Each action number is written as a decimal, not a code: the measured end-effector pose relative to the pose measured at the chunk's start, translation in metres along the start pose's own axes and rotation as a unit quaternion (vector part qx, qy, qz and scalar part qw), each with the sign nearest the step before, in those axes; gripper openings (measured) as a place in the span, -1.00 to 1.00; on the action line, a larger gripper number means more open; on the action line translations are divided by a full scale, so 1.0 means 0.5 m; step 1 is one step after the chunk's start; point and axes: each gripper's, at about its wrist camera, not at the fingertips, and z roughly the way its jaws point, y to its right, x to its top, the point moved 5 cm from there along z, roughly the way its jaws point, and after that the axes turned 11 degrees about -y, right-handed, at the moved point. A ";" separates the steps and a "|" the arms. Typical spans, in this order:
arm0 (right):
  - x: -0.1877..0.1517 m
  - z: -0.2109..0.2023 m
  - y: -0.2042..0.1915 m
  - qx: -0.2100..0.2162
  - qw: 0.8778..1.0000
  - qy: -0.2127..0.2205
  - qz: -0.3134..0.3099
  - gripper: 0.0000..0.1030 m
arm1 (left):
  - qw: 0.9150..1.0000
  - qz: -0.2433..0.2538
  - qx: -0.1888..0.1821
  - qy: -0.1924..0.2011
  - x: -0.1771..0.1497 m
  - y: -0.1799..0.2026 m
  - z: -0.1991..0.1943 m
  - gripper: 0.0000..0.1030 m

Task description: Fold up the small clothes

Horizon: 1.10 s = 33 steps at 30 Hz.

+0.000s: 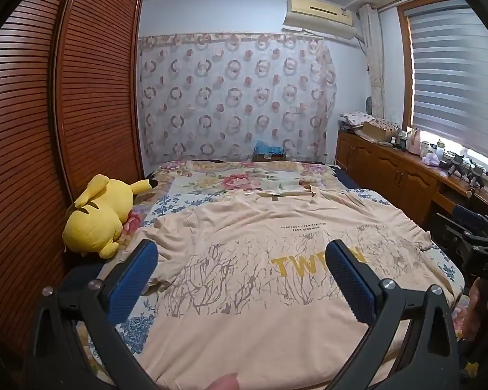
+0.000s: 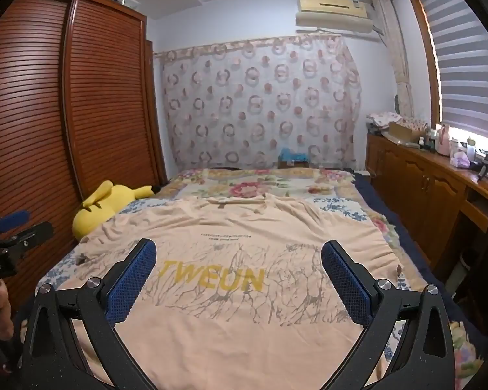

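A beige T-shirt [image 1: 260,237] with a yellow "TWEUN" print and grey branch pattern lies spread flat, front up, on the bed, collar at the far end. It also shows in the right wrist view [image 2: 231,237]. My left gripper [image 1: 242,253] is open and empty, held above the shirt's near half. My right gripper [image 2: 239,253] is open and empty, also above the near half. The right gripper shows at the right edge of the left wrist view [image 1: 471,243]. The left gripper shows at the left edge of the right wrist view [image 2: 9,230].
The bed has a floral quilt [image 1: 240,178]. A yellow plush toy [image 1: 97,217] lies at the bed's left edge beside a slatted wooden wardrobe [image 1: 65,113]. A wooden cabinet [image 1: 390,165] with clutter stands along the right wall under the window.
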 end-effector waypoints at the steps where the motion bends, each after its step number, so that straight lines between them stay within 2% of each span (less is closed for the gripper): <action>1: 0.000 0.000 0.000 0.001 1.000 0.000 0.000 1.00 | 1.000 0.000 0.001 0.000 0.000 0.001 -0.001 1.00; 33: 0.001 -0.005 0.000 0.000 1.000 0.003 -0.002 1.00 | 1.000 -0.003 -0.002 0.005 0.008 0.003 -0.018 1.00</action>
